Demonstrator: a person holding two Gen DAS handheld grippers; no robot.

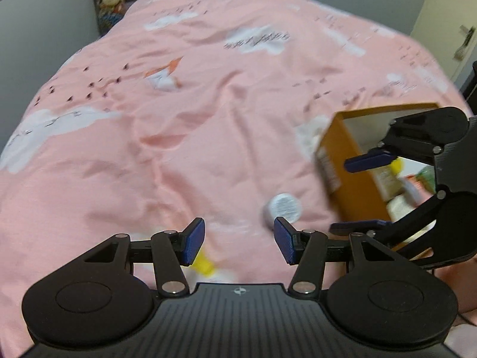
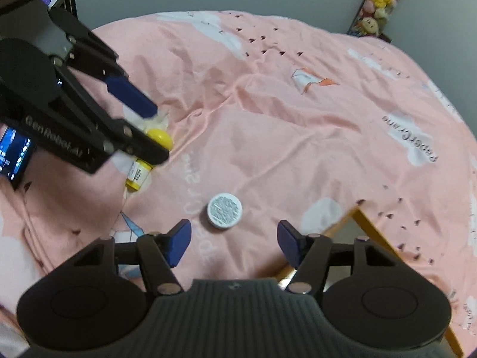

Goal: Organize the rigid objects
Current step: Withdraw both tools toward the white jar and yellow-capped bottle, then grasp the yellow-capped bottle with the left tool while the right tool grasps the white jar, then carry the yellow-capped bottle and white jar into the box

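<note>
Nearest my left camera, my left gripper (image 1: 239,243) is hanging wide open over the pink patterned bedspread (image 1: 190,137), gripping nothing. Just past its right fingertip, a small round white jar (image 1: 282,208) is lying on the fabric with its printed circular face turned up toward me. A blurred yellow shape is peeking from under the left finger.

My right gripper (image 2: 233,243) is also spreading wide, holding nothing. Its camera is showing what that blur is: a small yellow-and-white labelled bottle (image 2: 137,176) lying on its side, long axis running away from the camera, partly hidden beneath the left tool. A round yellow cap (image 2: 160,137) is sitting just beyond it.

Only the left view is showing inside the open orange cardboard box (image 1: 347,161), where blurred packages are resting. The right view is catching just its rim.
</note>
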